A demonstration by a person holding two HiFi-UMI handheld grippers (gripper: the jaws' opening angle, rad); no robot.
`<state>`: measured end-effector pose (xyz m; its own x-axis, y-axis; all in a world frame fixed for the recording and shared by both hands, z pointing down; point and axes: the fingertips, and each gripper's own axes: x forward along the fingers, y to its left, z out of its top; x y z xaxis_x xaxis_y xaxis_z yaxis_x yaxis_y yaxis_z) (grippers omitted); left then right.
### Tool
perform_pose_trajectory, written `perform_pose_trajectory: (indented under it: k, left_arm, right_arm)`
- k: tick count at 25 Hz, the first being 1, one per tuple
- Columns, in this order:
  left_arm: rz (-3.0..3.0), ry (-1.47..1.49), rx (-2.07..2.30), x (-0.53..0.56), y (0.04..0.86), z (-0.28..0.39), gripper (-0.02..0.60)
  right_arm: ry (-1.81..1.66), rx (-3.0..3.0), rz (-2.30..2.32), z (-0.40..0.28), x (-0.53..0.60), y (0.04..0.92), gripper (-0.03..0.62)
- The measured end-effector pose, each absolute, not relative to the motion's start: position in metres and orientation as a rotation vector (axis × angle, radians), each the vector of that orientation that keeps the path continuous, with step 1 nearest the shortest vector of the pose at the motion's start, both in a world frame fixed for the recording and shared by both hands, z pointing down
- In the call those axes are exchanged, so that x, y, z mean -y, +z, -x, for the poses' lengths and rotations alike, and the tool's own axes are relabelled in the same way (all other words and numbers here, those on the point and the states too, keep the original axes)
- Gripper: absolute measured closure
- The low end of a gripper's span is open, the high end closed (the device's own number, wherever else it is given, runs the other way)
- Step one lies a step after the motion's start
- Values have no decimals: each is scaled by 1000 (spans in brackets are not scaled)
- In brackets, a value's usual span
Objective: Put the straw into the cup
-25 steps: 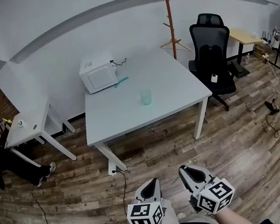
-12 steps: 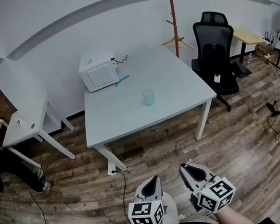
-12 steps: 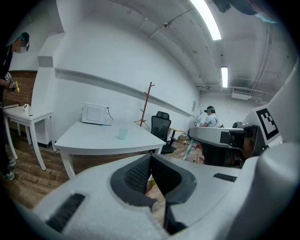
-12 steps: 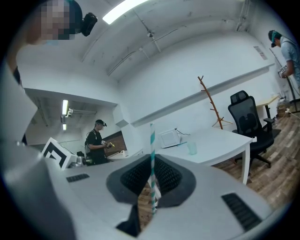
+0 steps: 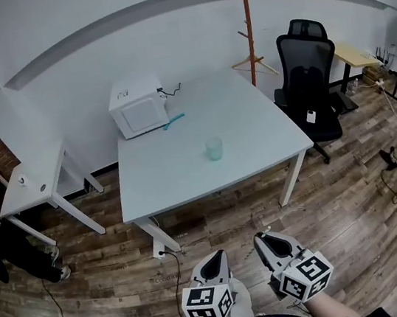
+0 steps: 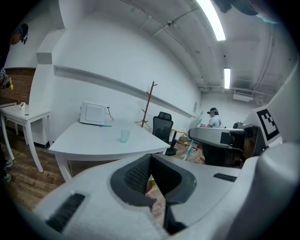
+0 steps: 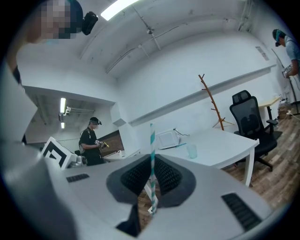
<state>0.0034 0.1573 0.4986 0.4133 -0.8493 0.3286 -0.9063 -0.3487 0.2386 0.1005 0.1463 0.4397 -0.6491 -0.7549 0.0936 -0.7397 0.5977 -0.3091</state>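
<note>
Right hand-held gripper (image 7: 151,160) is clenched on a teal-and-white striped straw (image 7: 151,137), which stands upright between its jaws. Left hand-held gripper (image 6: 151,156) has its jaws together, and I see nothing gripped there. I hold both low over the wooden floor (image 5: 339,199), well apart from the white surface (image 5: 179,179). On that surface a pale green cup (image 5: 215,148) stands upright and appears empty, far ahead of the straw.
</note>
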Motion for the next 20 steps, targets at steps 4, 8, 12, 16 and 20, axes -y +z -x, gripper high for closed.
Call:
perform_pose_trajectory:
  k: [4, 8, 12, 16, 20]
  left_arm:
    - [-2291, 204, 1504, -133, 500, 2, 568]
    - [-2289, 205, 1497, -107, 499, 12, 568]
    - [-2293, 218, 1489, -83, 497, 17, 568]
    - [-2297, 221, 1476, -59, 493, 24, 568]
    - [-2303, 230, 1462, -40, 492, 30, 568]
  right_arm:
    - [-498, -2766, 1299, -95, -121, 440, 554]
    - [-492, -2769, 1304, -85, -94, 437, 554]
    - [-495, -2765, 1311, -81, -70, 434, 553]
    - [-494, -2758, 1324, -73, -46, 428, 554]
    - [-498, -2754, 1334, -67, -27, 425, 554]
